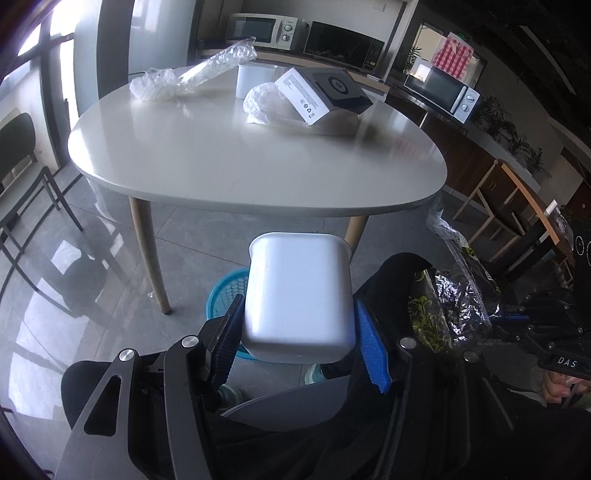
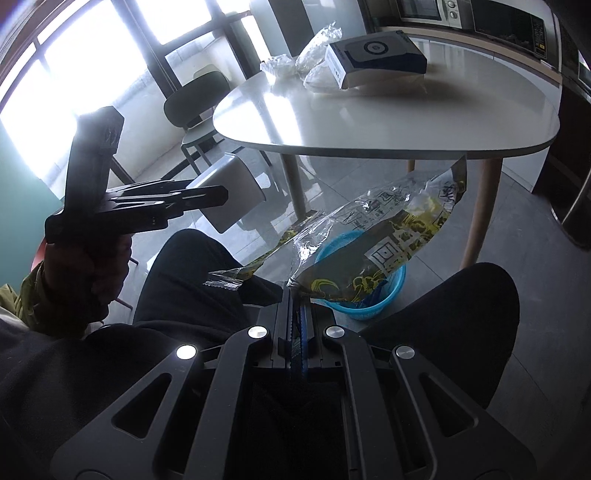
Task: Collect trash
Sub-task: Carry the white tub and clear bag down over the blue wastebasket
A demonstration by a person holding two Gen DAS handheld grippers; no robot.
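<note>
While knees flank blue basket, table beyond

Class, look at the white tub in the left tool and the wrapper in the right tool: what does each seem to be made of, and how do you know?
White tub: probably plastic, smooth and semi-glossy, with soft highlights and rounded moulded corners.
Wrapper: thin printed plastic film, likely foil-lined; it crinkles, and silvery creases show in the left wrist view.

This is looking like an office break room; microwaves are sitting on a far counter; chairs are standing near a table.
</note>
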